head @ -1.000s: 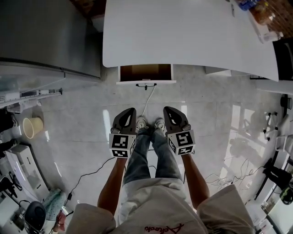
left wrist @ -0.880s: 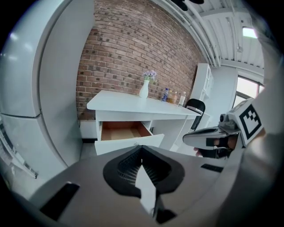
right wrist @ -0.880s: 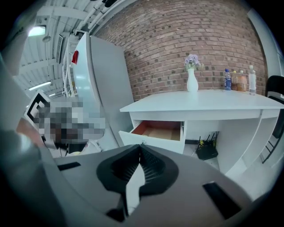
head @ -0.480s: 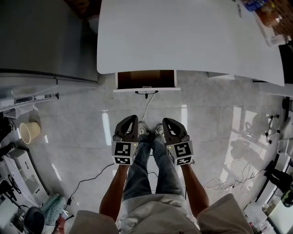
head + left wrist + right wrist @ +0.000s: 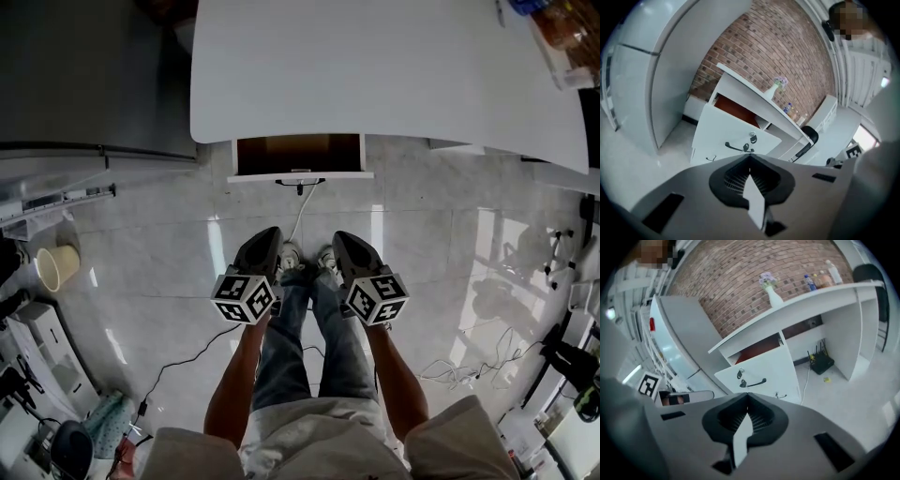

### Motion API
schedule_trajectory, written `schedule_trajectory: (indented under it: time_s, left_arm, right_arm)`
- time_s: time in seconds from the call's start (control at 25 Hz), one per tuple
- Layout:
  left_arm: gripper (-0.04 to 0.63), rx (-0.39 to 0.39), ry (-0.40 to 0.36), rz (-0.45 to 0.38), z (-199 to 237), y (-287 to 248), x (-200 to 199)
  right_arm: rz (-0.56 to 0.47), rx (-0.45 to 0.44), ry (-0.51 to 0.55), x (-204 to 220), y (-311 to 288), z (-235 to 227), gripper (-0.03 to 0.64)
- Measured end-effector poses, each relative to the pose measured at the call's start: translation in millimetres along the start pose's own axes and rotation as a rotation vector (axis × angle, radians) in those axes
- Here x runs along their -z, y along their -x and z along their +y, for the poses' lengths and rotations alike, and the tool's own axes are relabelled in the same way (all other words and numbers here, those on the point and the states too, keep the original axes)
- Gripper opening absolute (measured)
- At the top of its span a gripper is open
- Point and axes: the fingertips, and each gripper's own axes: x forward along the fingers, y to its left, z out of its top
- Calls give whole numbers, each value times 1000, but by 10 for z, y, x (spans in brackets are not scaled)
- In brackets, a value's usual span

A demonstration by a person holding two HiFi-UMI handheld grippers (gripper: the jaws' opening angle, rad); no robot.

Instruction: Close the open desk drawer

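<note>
We see the white desk straight ahead of the person, and its drawer stands pulled out from under the desk's front edge, toward the desk's left end, with its brown inside open to view from above. The drawer's white front faces the person and carries a dark handle, with a key hanging in the lock just above the handle. We find both tools in front of the desk, well apart from the drawer and touching nothing. The left gripper has its jaws clenched together with nothing between them, as its own view shows, where the jaw tips meet in a thin line below the drawer front. The right gripper is likewise clenched and empty, and it sits beside the left one, both pointing toward the desk and tilted downward. A white cable runs from beneath the drawer across the floor toward the person's shoes. On top of the desk we make out a white vase with flowers and some bottles against the brick wall behind the desk. A tall grey cabinet stands just beside the desk's left end.
</note>
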Motion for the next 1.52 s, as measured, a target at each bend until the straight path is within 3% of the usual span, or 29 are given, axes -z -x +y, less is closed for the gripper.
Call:
schedule_trajectory:
  time_s: [0.16,0.32,0.52,0.6,0.68,1.0,1.52]
  left_arm:
    - [12,-32,178,6,228,-148,161]
    - [12,-50,255,38,373,-272,372]
    - [30,-30,171,72,331,-358,472]
    - [76,-19,178,75,352,-404,501]
    - [117,-16,188,84,378,-452,528]
    - [116,-50,129,102,524,-726,386]
    - [117,9,49,122,627,-1096,0]
  right_arm:
    - [-3,-13,-242,100,-172,-138,18]
    - [11,-6,-318,253,-298,-225,18]
    - [45,-21,-308,327,-353,-243,24]
    - [63,-52,-298,367,-406,-232,176]
    - [80,-63,-284,383,-446,-231,178]
    - [105,-86,-228,262,-772,-313,135]
    - [150,-107,-153,-40,-1300,-426,135]
